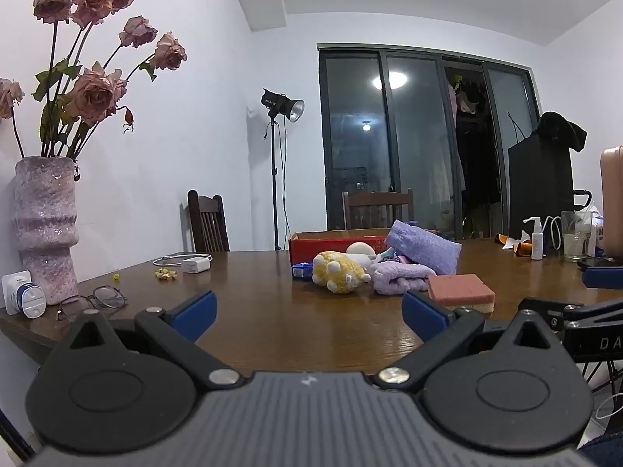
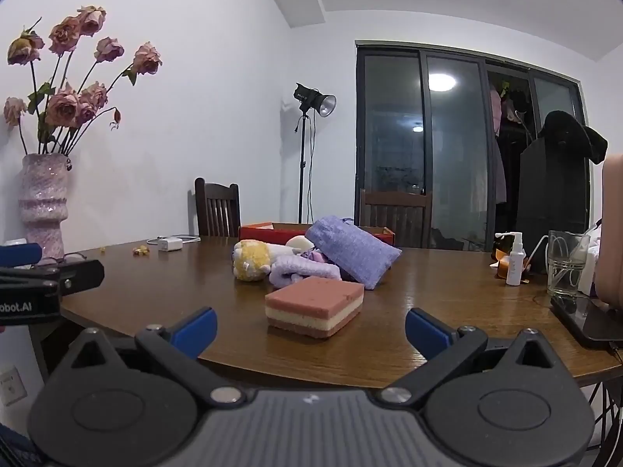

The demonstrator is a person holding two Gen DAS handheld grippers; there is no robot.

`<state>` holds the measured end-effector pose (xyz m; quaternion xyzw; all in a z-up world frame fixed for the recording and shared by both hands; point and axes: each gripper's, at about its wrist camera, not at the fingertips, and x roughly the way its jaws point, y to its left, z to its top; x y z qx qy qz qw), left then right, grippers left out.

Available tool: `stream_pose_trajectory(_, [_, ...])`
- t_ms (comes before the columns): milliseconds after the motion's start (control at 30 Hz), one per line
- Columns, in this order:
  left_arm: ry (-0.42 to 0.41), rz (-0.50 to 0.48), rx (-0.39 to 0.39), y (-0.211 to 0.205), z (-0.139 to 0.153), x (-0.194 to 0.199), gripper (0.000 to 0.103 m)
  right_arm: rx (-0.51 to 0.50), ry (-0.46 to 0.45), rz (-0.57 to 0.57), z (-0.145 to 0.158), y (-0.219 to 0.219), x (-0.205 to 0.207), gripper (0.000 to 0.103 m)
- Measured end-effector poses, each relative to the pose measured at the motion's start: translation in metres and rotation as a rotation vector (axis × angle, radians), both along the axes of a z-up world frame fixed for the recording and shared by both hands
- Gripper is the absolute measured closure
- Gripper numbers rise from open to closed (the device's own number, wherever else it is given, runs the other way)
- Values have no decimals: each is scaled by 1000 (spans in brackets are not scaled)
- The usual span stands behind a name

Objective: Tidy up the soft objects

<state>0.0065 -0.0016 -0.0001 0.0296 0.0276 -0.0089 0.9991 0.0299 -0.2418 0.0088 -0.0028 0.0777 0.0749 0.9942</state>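
Observation:
A heap of soft things lies mid-table: a yellow plush toy (image 1: 340,271) (image 2: 251,260), a lilac folded towel (image 1: 399,277) (image 2: 303,270), a purple knitted pouch (image 1: 424,247) (image 2: 352,249) and a pink-and-cream layered sponge (image 1: 461,292) (image 2: 315,305). A red cardboard box (image 1: 331,244) (image 2: 272,231) stands open behind them. My left gripper (image 1: 309,313) is open and empty, short of the heap. My right gripper (image 2: 311,329) is open and empty, just before the sponge at the table's near edge.
A pink vase of dried roses (image 1: 44,229) (image 2: 41,206), glasses (image 1: 93,301) and a white charger (image 1: 196,264) sit on the left. A spray bottle (image 2: 516,258), a glass (image 2: 566,264) and a dark phone (image 2: 588,319) sit on the right. Two wooden chairs (image 2: 216,212) stand behind the table.

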Motion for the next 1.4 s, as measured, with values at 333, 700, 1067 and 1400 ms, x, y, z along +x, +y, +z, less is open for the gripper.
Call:
stream_pose_trajectory(333, [2,-8,-7,1,-2,-1,0,-14,-8,12,-2,2,-3,0])
stream_pose_trajectory(700, [17,-12,-16,2,-5,-2,0,6,-8,5,-5,0,-3,0])
stream_pose_trajectory(1067, [31,-16,-15,0,-8,-1,0,5,-8,6,-5,0,-3,0])
stream_pose_trajectory(1400, [28,-16,-12,-1,-8,-1,0,7,-7,7,-8,2,-4,0])
